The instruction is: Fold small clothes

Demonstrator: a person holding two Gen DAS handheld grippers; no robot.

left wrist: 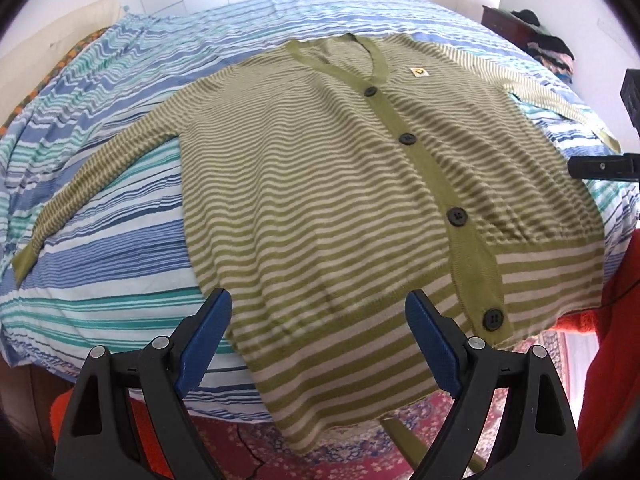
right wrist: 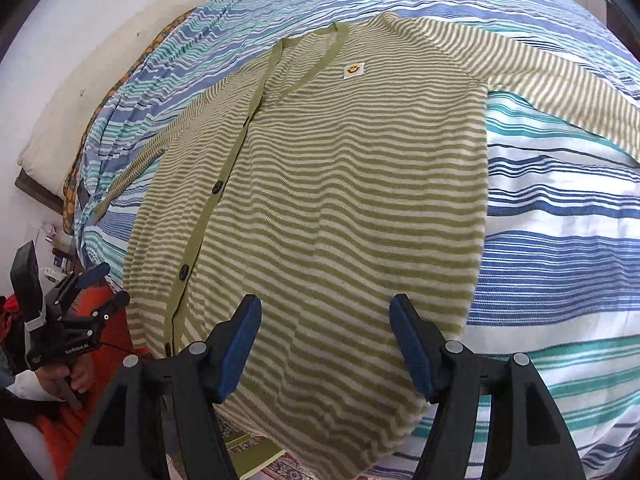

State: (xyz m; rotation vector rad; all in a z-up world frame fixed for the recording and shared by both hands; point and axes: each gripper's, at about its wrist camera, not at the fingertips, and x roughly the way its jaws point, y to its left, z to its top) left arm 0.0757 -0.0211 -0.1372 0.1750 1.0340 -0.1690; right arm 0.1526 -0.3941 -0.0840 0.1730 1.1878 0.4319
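Striped bedspread [left wrist: 120,248], cardigan [left wrist: 320,184], patterned rug [left wrist: 360,440]

cardigan [left wrist: 320,184]: olive-and-cream stripes, solid olive placket, black buttons [left wrist: 457,216] | patch [right wrist: 353,69] at 12: white, yellow smiley | bedsheet [right wrist: 560,208]: blue, teal, white stripes | rug [left wrist: 360,452] at 6: red floral | pads [left wrist: 206,344]: blue

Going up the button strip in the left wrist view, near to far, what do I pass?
Bottom button → second button → third button → top button → V-neck collar of the cardigan.
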